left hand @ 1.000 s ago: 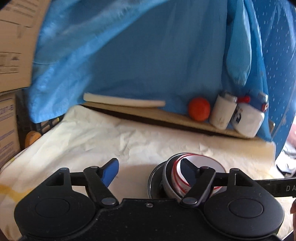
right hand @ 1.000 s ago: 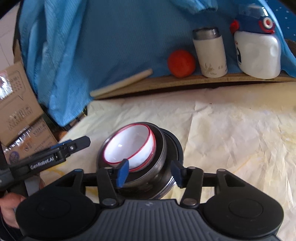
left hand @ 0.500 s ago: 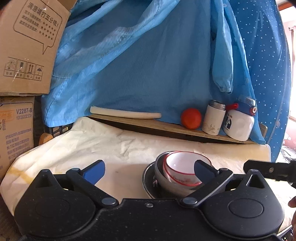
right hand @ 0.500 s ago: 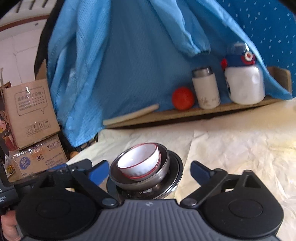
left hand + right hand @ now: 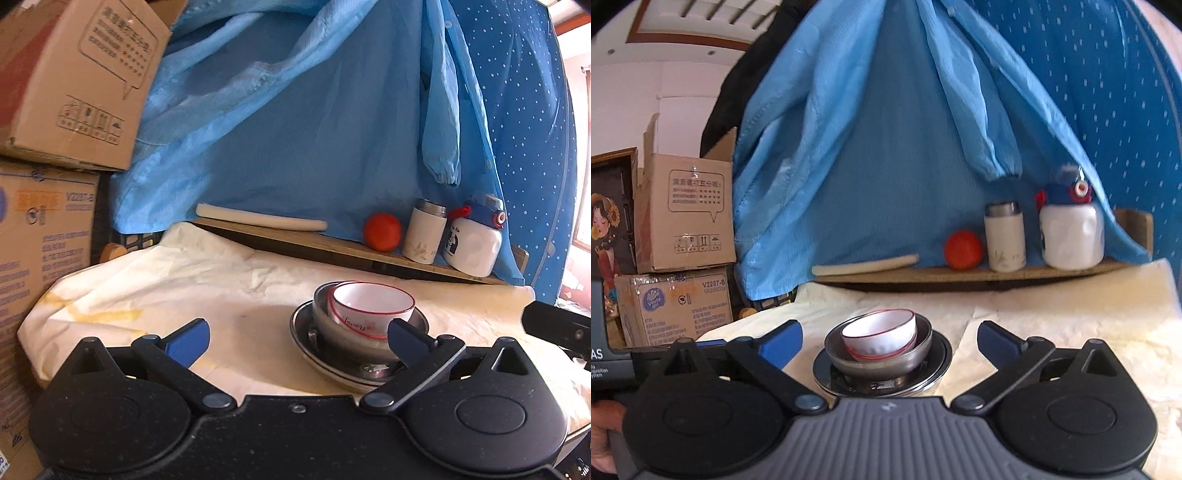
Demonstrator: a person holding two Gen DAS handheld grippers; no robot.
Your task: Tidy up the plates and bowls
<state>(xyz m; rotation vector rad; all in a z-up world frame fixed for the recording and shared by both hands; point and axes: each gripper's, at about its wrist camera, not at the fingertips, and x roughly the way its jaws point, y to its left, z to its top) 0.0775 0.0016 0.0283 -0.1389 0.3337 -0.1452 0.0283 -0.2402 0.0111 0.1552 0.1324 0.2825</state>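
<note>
Your left claw (image 5: 295, 338) has its two blue fingers (image 5: 186, 341) spread wide apart, and nothing is between them. Your right claw (image 5: 888, 341) is spread wide too, and it holds nothing. No finger touches a dish.

The dishes sit in one pile. The white bowl (image 5: 371, 306) with the red rim sits inside the metal bowl (image 5: 325, 321). The metal bowl sits on the metal plate (image 5: 306, 347). In the left wrist view, the pile is just past your left claw's right finger, off to the right side. In the right wrist view, the pile (image 5: 882, 345) is right in front of your right claw, in the middle of the gap between its fingers but a bit farther out.

I think the job looks almost done, or all done. Small goes in big, and the plate is at the bottom. The white bowl leans a little inside the metal one, so you may want to nudge it flat. I see no other plates or bowls on the cream cloth (image 5: 166, 280) near your claws.

Far behind the pile, on the wooden shelf (image 5: 960, 274), stand an orange ball (image 5: 963, 250), a white flask (image 5: 1004, 236) and a white bottle (image 5: 1071, 230). Those are not dishes, so leave them.
</note>
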